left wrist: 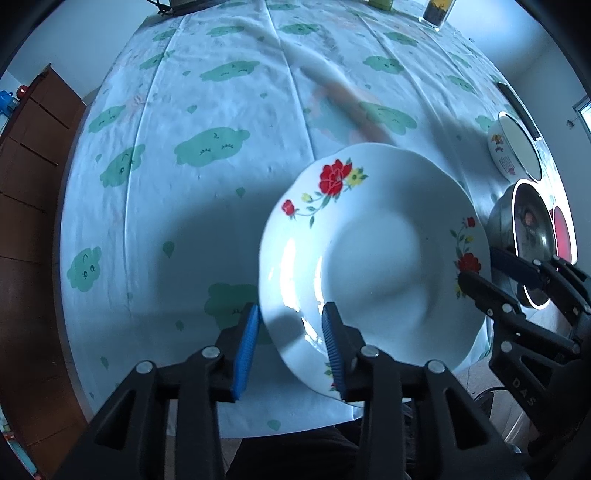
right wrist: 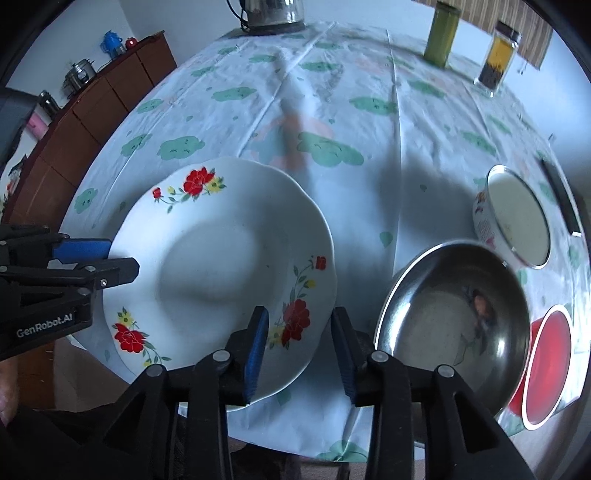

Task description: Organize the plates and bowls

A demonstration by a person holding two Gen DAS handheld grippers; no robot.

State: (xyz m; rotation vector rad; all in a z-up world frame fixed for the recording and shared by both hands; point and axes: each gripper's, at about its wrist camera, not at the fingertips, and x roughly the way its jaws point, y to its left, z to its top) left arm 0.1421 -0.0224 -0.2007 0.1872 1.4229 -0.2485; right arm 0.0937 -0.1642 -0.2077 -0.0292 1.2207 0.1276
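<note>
The left gripper [left wrist: 290,339] points down over the near edge of the table [left wrist: 221,155], its blue pads [left wrist: 246,350] standing apart on either side of the plate's left rim; a gap shows between the outer pad and the rim, so the pads do not press on it. The right gripper [right wrist: 299,345] does the same at the plate's right rim, its fingers spread with the rim between them and clear space at the outer finger. In the right wrist view the left gripper [right wrist: 107,258] reaches in from the left edge of the frame, one finger above the rim and one below it.

The plate [left wrist: 373,258] is white with a wavy rim and red and yellow flowers. It lies flat on the tablecloth at the near edge of the table, part of its rim reaching past that edge.

Just right of the plate, also at the near edge, sits a steel bowl [right wrist: 454,306]. A red bowl [right wrist: 546,354] with a white rim stands beside it toward the near right corner. Behind the steel bowl, near the right edge, is a white bowl [right wrist: 517,218] with a printed outside wall.

The tablecloth is pale with green cloud shapes. Along the far edge stand a kettle [right wrist: 273,11], a green canister [right wrist: 441,35] and a glass jar [right wrist: 496,55] with yellow and dark contents. A brown cabinet [right wrist: 92,122] runs along the left side of the room.
</note>
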